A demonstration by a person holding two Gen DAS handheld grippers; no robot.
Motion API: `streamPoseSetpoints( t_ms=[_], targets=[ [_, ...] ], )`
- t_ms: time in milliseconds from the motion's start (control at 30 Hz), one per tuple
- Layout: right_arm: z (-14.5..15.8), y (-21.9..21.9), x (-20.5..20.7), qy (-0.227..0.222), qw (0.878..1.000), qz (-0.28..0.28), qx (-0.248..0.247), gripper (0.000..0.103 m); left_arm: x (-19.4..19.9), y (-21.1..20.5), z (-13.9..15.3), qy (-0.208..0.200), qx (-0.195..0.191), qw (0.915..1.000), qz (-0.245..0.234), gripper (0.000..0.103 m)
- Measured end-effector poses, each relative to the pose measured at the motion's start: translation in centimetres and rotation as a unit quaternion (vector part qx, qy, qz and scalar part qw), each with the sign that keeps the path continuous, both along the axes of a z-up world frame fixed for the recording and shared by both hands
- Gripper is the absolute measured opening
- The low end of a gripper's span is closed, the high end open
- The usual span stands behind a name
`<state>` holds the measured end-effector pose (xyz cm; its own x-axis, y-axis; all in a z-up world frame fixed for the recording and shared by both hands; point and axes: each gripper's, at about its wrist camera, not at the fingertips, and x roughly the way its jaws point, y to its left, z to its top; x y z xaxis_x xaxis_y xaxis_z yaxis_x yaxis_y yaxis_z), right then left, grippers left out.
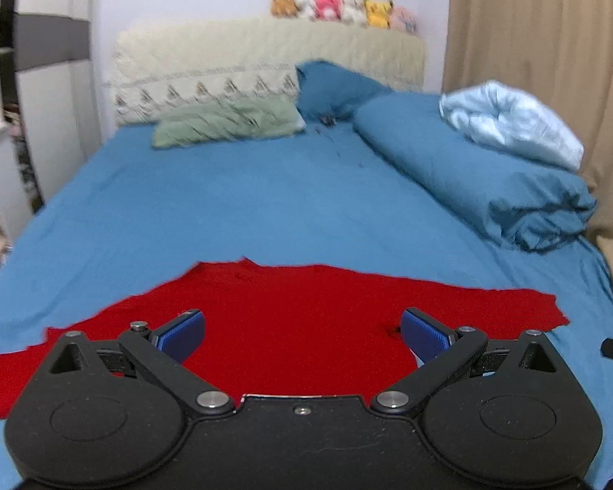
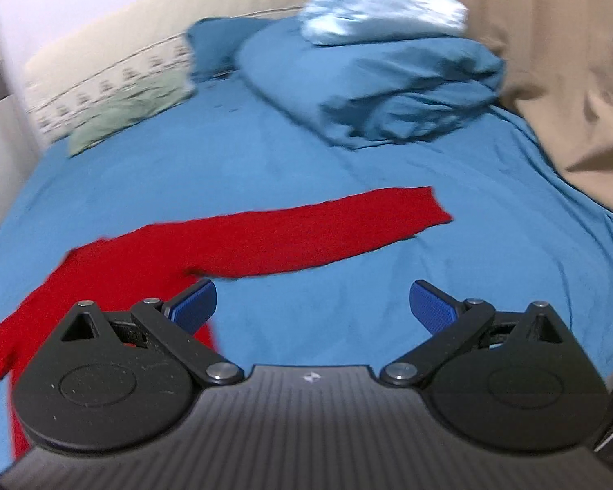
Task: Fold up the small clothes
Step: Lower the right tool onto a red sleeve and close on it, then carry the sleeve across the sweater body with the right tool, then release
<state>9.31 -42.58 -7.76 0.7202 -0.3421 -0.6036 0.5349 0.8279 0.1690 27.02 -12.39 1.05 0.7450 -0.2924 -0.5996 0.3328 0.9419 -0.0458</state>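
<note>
Blue bed sheet (image 1: 245, 212) fills both frames; red garment (image 1: 290, 318) flat lower centre; left gripper (image 1: 302, 332) and right gripper (image 2: 312, 304) level, wide open, empty.

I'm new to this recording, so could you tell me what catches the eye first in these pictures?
The bright red garment spread flat on the blue bedsheet stands out most, one long sleeve stretching right. Both grippers, left and right, are open above it. A folded blue duvet with a pale blue blanket on top lies at the right.
</note>
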Motion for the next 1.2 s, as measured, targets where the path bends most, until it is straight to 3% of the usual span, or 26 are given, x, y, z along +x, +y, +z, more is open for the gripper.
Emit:
streamPoseSetpoints(
  t_ms=[333,500,667,767,867,1000,1067,1200],
  targets=[
    [-12.0,-7.0,8.6,-0.021,0.998,-0.05,0.045,0.103,11.3,-3.9,-11.0,0.059,0.021,0.9979,-0.019,0.103],
    [-17.0,-9.8,12.3,-0.025,0.996,-0.072,0.055,0.101,14.3,-4.2,-15.8,0.094,0.03,0.9951,-0.013,0.103],
    [-19.5,-11.5,13.8,-0.066,0.991,-0.102,0.054,0.099,16.0,-4.3,-18.9,0.123,0.036,0.9917,-0.009,0.103],
    [-20.0,-12.3,14.8,-0.073,0.99,-0.116,0.035,0.083,16.6,-4.7,-20.0,0.136,0.038,0.99,-0.012,0.103],
    [-20.2,-13.4,15.2,-0.086,0.986,-0.134,0.041,0.069,16.7,-5.4,-20.3,0.119,0.051,0.9915,-0.017,0.103],
    [-19.8,-14.1,15.6,-0.087,0.985,-0.145,0.044,0.031,16.7,-5.3,-20.8,0.113,0.043,0.9925,-0.019,0.103],
    [-19.2,-13.9,15.8,-0.089,0.985,-0.143,0.04,0.022,16.7,-4.9,-20.9,0.11,0.035,0.9931,-0.022,0.103],
    [-15.8,-12.2,16.4,-0.126,0.986,-0.097,0.047,0.02,16.5,-4.4,-20.7,0.112,0.036,0.9923,-0.039,0.103]
  ],
)
